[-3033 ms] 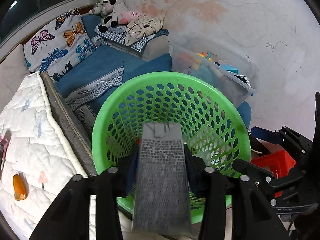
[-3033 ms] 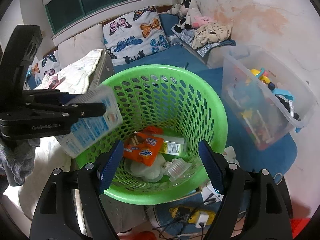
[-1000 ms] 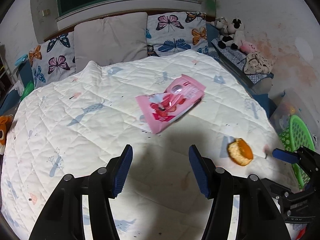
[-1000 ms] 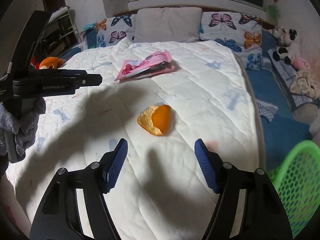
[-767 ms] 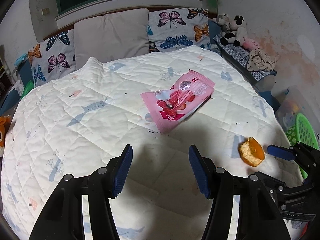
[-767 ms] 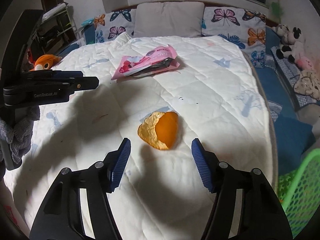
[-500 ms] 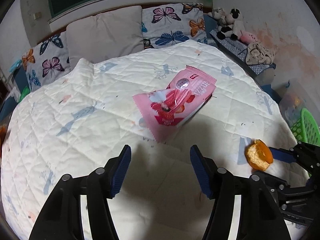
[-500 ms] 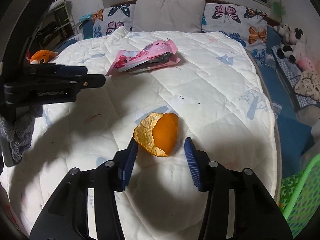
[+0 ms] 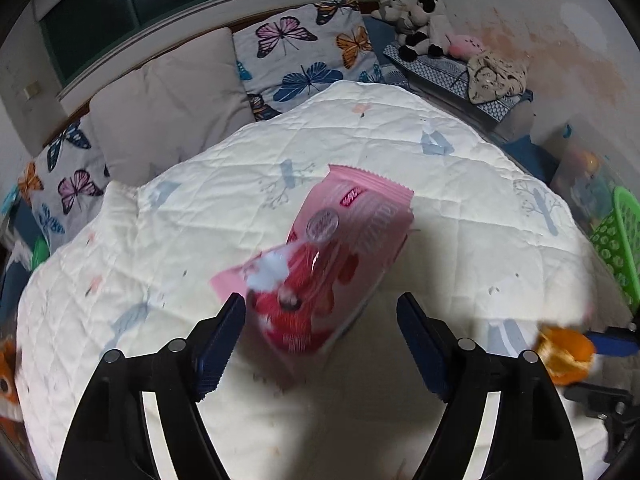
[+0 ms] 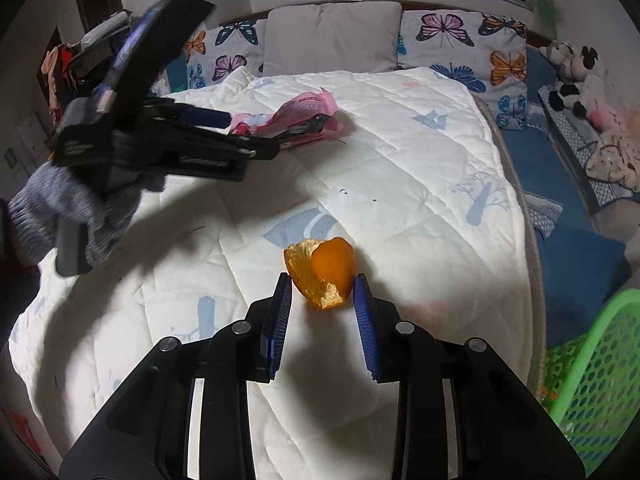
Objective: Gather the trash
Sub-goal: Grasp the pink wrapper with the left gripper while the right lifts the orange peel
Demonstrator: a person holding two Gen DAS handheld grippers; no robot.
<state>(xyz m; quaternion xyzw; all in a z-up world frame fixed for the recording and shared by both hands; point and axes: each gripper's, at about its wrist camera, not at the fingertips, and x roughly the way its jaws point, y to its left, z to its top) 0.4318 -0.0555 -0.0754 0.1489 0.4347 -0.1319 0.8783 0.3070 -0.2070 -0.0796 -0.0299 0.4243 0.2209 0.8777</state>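
On the white quilted bed cover point(image 10: 420, 152), an orange peel point(image 10: 322, 270) is being pinched between the two blue pads of the right gripper point(image 10: 323, 292), whose jaws have just been closing and are now drawn narrow against both sides of the peel; in the right wrist view the peel is sitting just above centre, toward twelve o'clock from the fingertips, and is resting on the cover. In the left wrist view the same peel point(image 9: 566, 354) is seen at about four o'clock, near the picture's edge, with a blue pad touching it. The left gripper point(image 9: 320, 320) is being held with its jaws spread wide, having just been opening, and nothing is being squeezed by them. A pink snack wrapper point(image 9: 328, 268) is lying flat on the cover and is blurred; its near corner is reaching in between the left gripper's fingertips, at twelve o'clock from them, without the pads pressing on it. From the right wrist view the wrapper point(image 10: 296, 120) is found at about eleven o'clock, with the left gripper point(image 10: 256, 148) hanging just beside it, carried by a hand in a grey knitted glove point(image 10: 72, 208). A green perforated basket point(image 10: 592, 368) is standing off the bed's edge at about four o'clock. Butterfly-print pillows point(image 10: 460, 40) are lined up at twelve o'clock.
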